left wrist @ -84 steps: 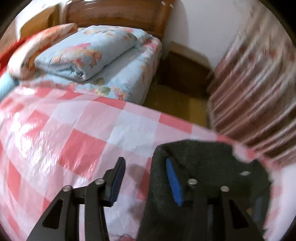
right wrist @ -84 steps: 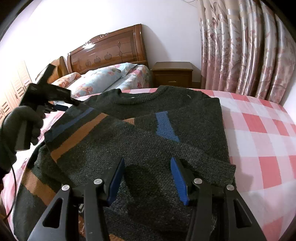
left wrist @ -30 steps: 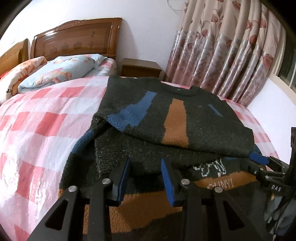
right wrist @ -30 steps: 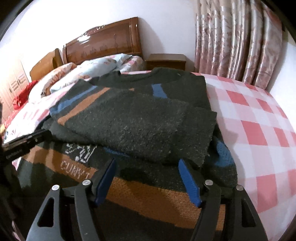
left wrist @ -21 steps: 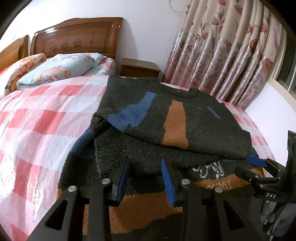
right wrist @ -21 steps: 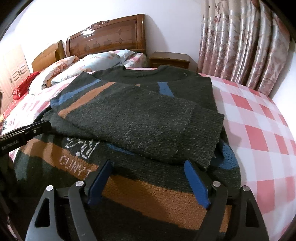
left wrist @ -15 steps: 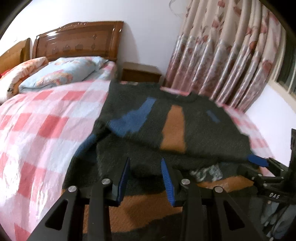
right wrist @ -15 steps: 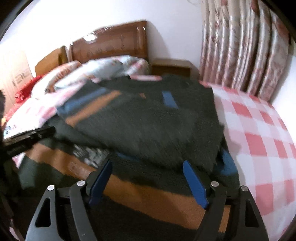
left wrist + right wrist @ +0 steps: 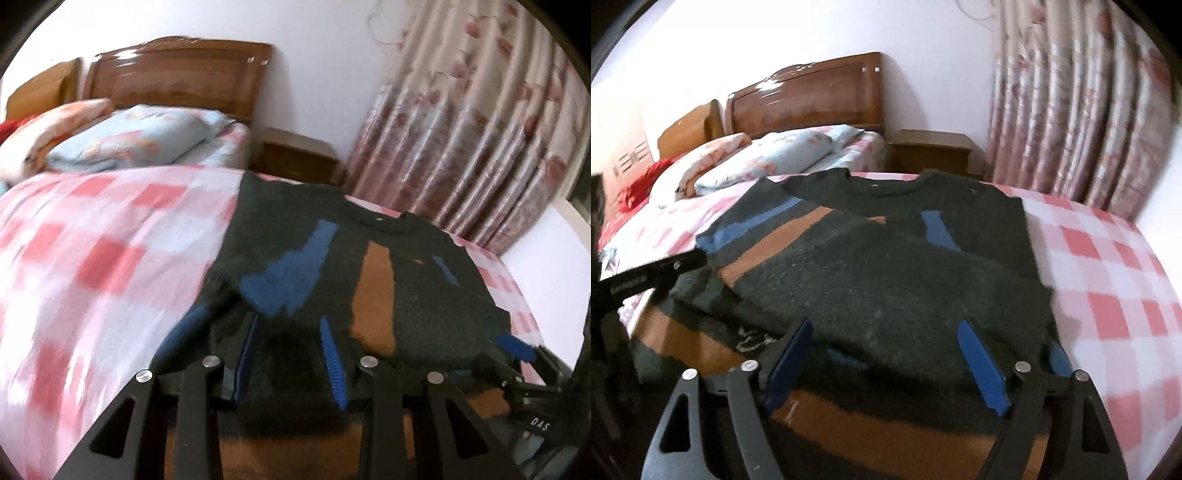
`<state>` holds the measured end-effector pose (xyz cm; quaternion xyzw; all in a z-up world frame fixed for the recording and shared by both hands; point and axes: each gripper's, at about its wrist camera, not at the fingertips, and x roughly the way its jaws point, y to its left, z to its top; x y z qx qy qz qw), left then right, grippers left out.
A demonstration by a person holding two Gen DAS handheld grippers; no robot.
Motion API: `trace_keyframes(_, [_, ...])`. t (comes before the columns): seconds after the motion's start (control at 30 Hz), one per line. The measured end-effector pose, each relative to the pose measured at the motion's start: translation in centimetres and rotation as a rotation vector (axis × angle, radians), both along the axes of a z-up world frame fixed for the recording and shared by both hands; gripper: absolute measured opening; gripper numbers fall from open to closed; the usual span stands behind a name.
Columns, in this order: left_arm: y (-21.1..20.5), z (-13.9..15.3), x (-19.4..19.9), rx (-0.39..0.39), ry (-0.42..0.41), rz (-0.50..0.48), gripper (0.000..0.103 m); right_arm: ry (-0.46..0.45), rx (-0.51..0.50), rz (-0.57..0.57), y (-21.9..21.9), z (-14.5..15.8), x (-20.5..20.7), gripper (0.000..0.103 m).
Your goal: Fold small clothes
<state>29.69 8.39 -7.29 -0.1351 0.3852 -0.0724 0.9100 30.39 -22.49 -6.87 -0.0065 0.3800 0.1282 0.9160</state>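
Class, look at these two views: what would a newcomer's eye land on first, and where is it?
The dark sweater with blue and orange stripes, sleeves folded across its front, fills the middle of the pink checked bedspread. Close to the lens, the right gripper stands open over its near edge; floral curtains hang behind.

White walls, wooden headboard (image 9: pixel 809 98), nightstand (image 9: pixel 932 155), floral curtains (image 9: pixel 1075 110).
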Motion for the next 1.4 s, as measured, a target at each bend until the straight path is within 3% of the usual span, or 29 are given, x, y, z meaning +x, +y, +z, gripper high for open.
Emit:
trace_keyframes(0.07, [-1.1,0.7,-2.2,-0.047,-0.018,-0.08,0.036,0.009,0.009,0.059,0.9,0.2,-1.7,0.103])
trace_keyframes(0.2, [-5.0,-1.0,-4.4,0.087,0.037,-0.222,0.036,0.092,-0.146,0.186,4.8,-2.3,-3.5,0.103])
trace_keyframes(0.23, [-5.4,-1.6,-4.5,0.117,0.048,-0.233,0.037,0.057,-0.157,0.179,5.0,-2.1,-3.9,0.103])
trace_keyframes(0.37, [-3.3,-1.4,-4.5,0.06,0.053,-0.226,0.037,0.096,-0.125,0.086,2.5,-2.2,-3.4,0.103])
trace_keyframes(0.47, [-1.2,-1.3,-5.6,0.092,0.049,-0.182,0.035,0.105,-0.098,0.008,-1.3,-2.4,-4.1,0.103])
trace_keyframes(0.57, [1.7,-1.2,-6.6,0.059,0.047,-0.134,0.035,0.109,-0.064,-0.048,-4.3,-2.3,-4.8,0.103])
trace_keyframes(0.63, [2.7,-1.3,-6.8,0.042,0.049,-0.102,0.034,0.11,-0.05,-0.053,-4.8,-2.2,-5.0,0.103])
trace_keyframes(0.7, [2.3,-1.3,-6.8,0.079,0.051,-0.078,0.034,0.109,-0.109,-0.054,-3.6,-2.1,-4.9,0.103])
trace_keyframes(0.77, [0.4,-1.1,-7.1,0.144,0.043,-0.061,0.034,0.096,-0.095,-0.026,-2.2,-1.7,-5.4,0.103])
trace_keyframes(0.83, [-1.7,-0.6,-7.0,0.125,0.032,-0.11,0.032,0.103,-0.055,0.062,-0.2,-1.8,-5.5,0.103])
trace_keyframes(0.97, [-5.5,-0.8,-6.1,0.199,0.036,-0.185,0.034,0.052,-0.186,0.208,4.4,-2.1,-6.7,0.103])
trace_keyframes(1.03, [-5.7,-1.4,-5.8,0.213,0.044,-0.203,0.034,0.095,-0.138,0.211,3.4,-2.2,-6.1,0.103])
trace_keyframes(1.1, [-4.7,-1.3,-6.0,0.191,0.052,-0.218,0.034,0.105,-0.123,0.163,1.4,-2.2,-5.8,0.103])
trace_keyframes(1.2, [-2.0,-1.4,-7.4,0.253,0.046,-0.178,0.034,0.121,-0.118,0.085,-2.5,-2.3,-6.0,0.103])
trace_keyframes(1.27, [0.7,-1.4,-8.6,0.234,0.049,-0.122,0.034,0.128,-0.104,0.04,-4.8,-2.4,-6.7,0.103])
trace_keyframes(1.3, [2.4,-1.3,-9.2,0.189,0.053,-0.081,0.034,0.131,-0.093,0.027,-5.5,-2.3,-7.1,0.103])
trace_keyframes(1.4, [3.6,-1.1,-9.5,0.161,0.071,-0.016,0.033,0.129,-0.093,-0.013,-5.5,-1.9,-7.9,0.103])
